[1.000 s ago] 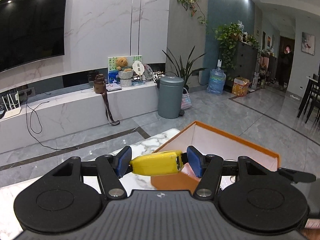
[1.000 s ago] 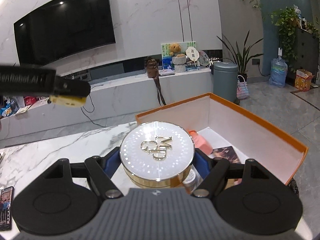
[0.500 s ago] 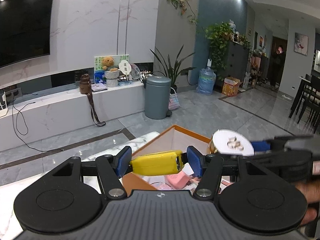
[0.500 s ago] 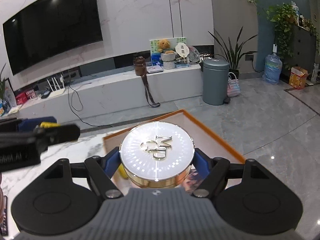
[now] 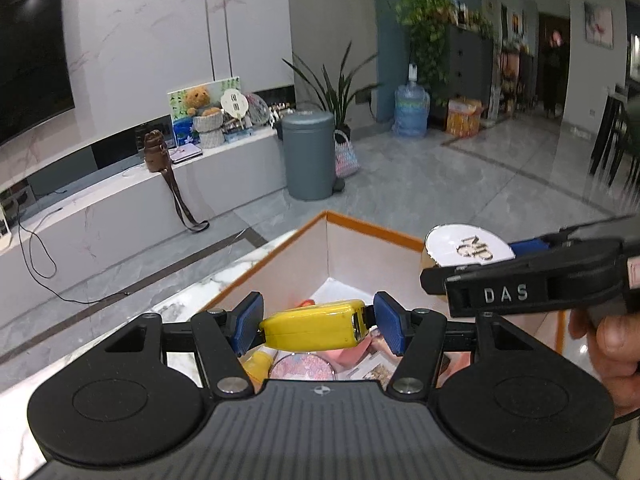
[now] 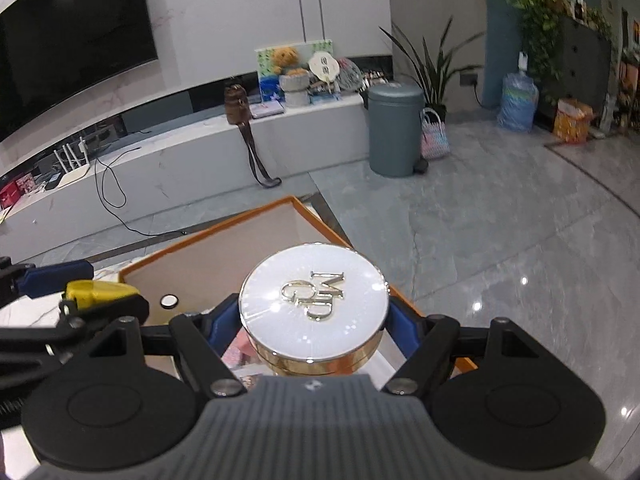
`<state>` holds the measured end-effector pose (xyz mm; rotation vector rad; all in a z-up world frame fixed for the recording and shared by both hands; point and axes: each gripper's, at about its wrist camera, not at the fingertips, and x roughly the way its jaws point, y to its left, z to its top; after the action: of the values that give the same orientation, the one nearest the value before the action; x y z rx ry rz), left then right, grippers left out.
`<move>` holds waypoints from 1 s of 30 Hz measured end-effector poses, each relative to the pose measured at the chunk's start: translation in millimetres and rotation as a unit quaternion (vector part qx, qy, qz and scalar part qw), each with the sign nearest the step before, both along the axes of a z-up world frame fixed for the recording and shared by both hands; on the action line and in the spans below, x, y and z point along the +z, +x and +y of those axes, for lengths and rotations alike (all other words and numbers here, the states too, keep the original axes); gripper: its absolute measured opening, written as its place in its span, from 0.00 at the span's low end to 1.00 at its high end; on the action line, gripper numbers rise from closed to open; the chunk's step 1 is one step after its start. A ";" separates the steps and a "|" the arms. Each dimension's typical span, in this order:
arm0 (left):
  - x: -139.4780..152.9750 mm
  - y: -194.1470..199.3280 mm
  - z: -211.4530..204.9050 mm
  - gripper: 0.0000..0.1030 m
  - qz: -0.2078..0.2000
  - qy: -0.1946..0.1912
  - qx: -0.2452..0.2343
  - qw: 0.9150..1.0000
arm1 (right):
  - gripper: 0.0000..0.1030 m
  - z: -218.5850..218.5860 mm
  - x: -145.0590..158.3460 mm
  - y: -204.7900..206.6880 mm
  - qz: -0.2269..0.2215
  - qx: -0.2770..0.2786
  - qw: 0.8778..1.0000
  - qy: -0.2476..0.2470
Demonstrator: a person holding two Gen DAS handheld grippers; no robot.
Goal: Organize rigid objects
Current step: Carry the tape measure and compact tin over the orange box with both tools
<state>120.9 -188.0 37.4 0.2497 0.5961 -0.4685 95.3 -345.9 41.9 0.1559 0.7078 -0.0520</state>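
Both loads over open orange-rimmed white cardboard box [image 5: 362, 226]: left gripper [image 5: 316, 322] clenched on glossy yellow plastic case [image 5: 316, 330], right gripper [image 6: 316, 320] clamping round white gold-rimmed compact [image 6: 314, 304]; collision risk from crowding, plus hard drop onto contents below.

Left gripper [image 5: 316, 322]: blue pads clamped on the ends of a yellow oblong object [image 5: 314, 329], held level above an orange-rimmed open box [image 5: 280, 258] that stands on a white marble tabletop [image 5: 188, 300]; box contents partly hidden, with pink items and a round patterned disc [image 5: 302, 366] visible below the gripper. Right gripper [image 5: 532, 280]: enters from the right, lettered "DAS", gripping a round white compact with gold lettering [image 5: 468, 246] over the box's right rim. Far: grey pedal bin [image 5: 308, 156], teddy bear [image 5: 198, 100] on a low white bench, potted plant [image 5: 336, 88], water bottle [image 5: 412, 110].
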 end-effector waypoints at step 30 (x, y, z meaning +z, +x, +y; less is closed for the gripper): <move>-53.8 30.2 -24.2 0.68 0.055 0.085 0.029 0.994 | 0.73 -3.4 -62.7 64.5 0.113 -0.013 0.992 0.048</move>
<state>151.1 -212.2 -16.4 0.3695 0.7500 -0.3763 159.8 -349.4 -20.8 0.2536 0.9347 -0.0610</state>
